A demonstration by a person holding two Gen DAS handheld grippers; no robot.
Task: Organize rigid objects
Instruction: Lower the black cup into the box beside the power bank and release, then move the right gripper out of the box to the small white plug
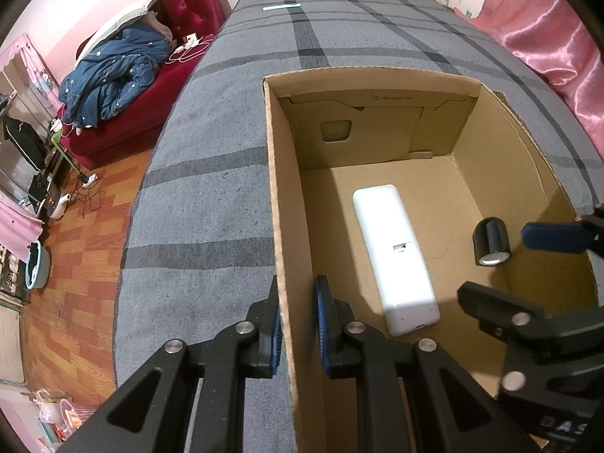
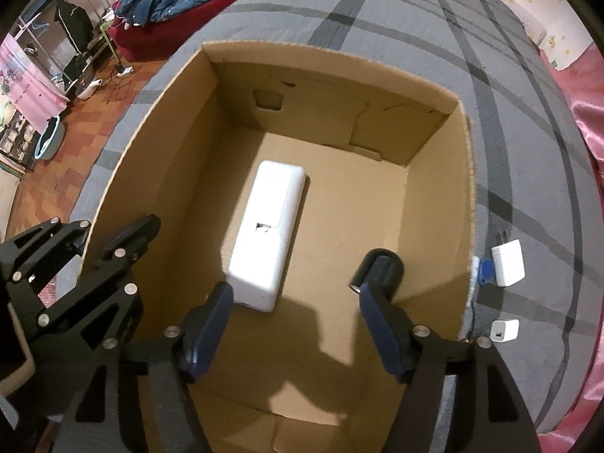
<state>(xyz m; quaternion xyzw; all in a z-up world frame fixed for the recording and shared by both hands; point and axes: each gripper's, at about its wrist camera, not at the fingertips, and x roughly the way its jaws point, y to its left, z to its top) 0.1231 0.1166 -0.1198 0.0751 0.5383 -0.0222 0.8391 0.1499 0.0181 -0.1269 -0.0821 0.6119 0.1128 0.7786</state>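
Left gripper (image 1: 298,328) jaws astride box wall (image 1: 281,226); right gripper (image 2: 294,321) jaws wide, empty.

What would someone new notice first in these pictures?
Probably the big open brown cardboard box on the grey plaid bedcover, with a long white plastic case lying flat on its floor and a small black cylinder near its right wall. The left gripper straddles the box's left wall, while the right gripper hangs open over the inside.
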